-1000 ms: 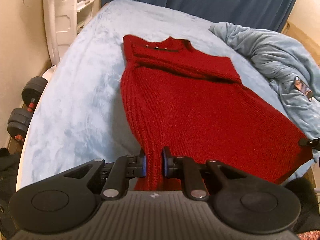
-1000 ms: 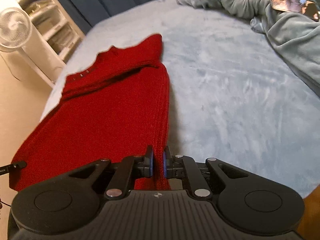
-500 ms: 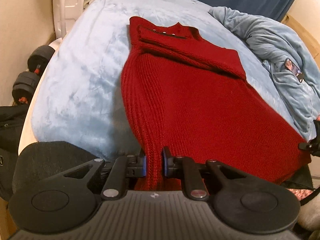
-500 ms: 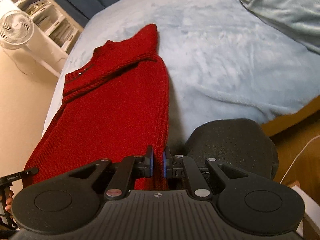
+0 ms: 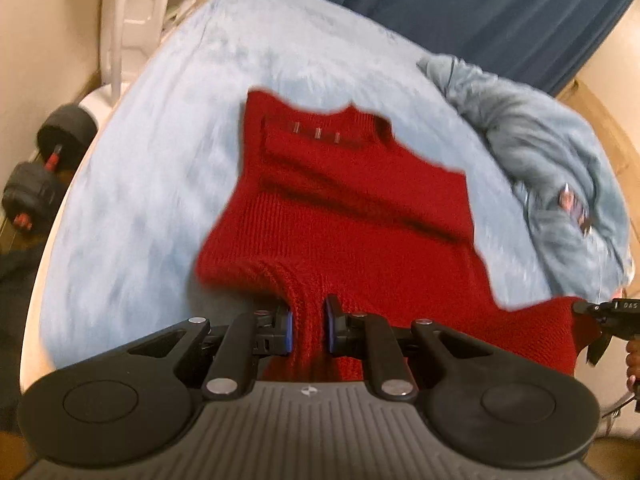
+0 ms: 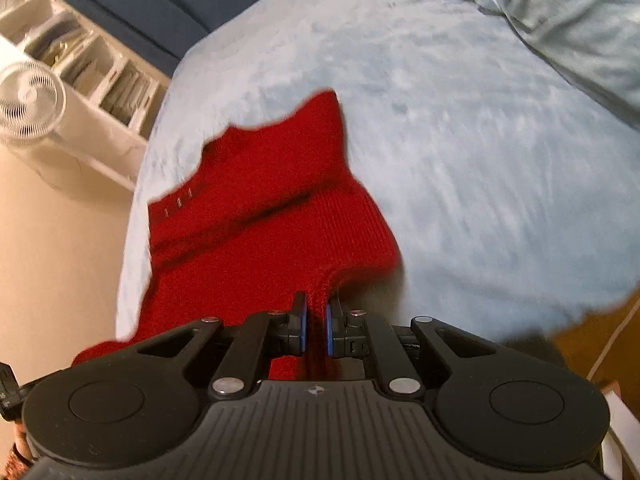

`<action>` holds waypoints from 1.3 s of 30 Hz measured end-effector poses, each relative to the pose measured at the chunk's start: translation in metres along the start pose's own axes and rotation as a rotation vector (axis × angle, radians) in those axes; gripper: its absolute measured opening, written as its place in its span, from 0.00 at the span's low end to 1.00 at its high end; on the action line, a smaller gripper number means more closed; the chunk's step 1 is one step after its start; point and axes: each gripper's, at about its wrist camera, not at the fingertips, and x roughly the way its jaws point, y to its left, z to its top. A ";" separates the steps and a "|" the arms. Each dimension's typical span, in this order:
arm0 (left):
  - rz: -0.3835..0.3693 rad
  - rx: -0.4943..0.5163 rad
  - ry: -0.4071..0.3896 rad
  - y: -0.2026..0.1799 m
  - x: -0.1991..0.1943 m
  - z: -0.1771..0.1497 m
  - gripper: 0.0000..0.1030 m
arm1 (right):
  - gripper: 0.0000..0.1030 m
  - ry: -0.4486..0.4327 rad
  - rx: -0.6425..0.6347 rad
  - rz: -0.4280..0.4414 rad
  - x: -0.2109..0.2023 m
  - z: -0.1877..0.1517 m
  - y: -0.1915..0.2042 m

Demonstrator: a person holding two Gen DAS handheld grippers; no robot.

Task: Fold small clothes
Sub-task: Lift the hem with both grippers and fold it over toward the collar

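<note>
Here, a red knitted garment (image 5: 352,208) was found lying on a light blue bed (image 5: 160,160), its collar end, marked by three small pale fastenings, laid flat and furthest from both cameras. The near hem was seen raised off the bed and gathered into ridges where it was gripped. The left tongs (image 5: 308,330) were recorded as pinching a bunched fold of the hem at one near corner, the blue-padded fingers (image 5: 287,330) pressed against the knit on either side. The right tongs (image 6: 316,330) were likewise noted as clamped on the opposite near corner of the garment (image 6: 260,232), with only a thin ridge of fabric between the pads. In the left wrist view, the right tongs were partly visible at the frame's right edge, against the red hem. A rumpled grey-blue blanket (image 5: 552,168) was observed heaped on the bed, apart from the garment. A dark blue curtain (image 5: 480,12) was noted behind the bed, dumbbells (image 5: 44,168) on the floor beside it, and a white fan (image 6: 28,104) near white shelving (image 6: 92,68). Both views were blurred.
</note>
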 end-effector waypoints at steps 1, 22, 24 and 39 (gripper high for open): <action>-0.003 0.010 -0.004 -0.001 0.007 0.019 0.15 | 0.08 -0.005 -0.008 0.003 0.008 0.019 0.005; 0.317 -0.032 -0.133 0.058 0.192 0.208 0.89 | 0.61 -0.148 0.170 -0.192 0.219 0.159 -0.038; 0.338 0.034 -0.113 0.049 0.204 0.199 0.89 | 0.61 -0.131 0.198 -0.179 0.230 0.149 -0.044; 0.211 -0.044 -0.141 0.056 0.152 0.187 0.14 | 0.10 -0.333 0.037 -0.029 0.144 0.135 0.020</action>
